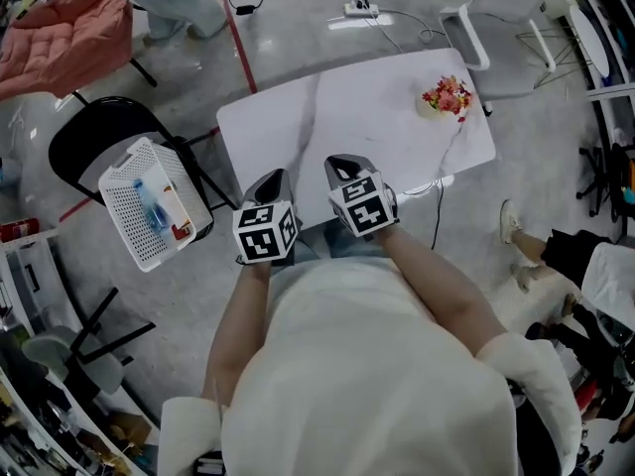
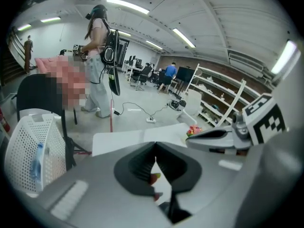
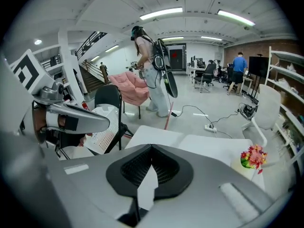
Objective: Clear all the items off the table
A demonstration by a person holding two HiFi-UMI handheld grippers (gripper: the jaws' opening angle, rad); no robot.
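Observation:
A small pot of red and pink flowers [image 1: 446, 97] stands near the far right corner of the white table [image 1: 327, 107]. Nothing else shows on its top. Both grippers hover side by side over the table's near edge, apart from the pot. My left gripper [image 1: 273, 179] and my right gripper [image 1: 342, 165] both have their jaws shut with nothing held. In the left gripper view the left gripper [image 2: 155, 145] faces the table [image 2: 118, 139], with the flowers [image 2: 192, 131] beyond it. In the right gripper view the right gripper [image 3: 152, 147] faces the flowers [image 3: 251, 158] at the right.
A white mesh basket [image 1: 129, 181] holding a blue item rests on a black chair [image 1: 74, 147] left of the table. A white chair [image 1: 476, 38] stands behind the table. Cables and a power strip [image 1: 359, 9] lie on the floor. A person [image 3: 154, 65] stands further off.

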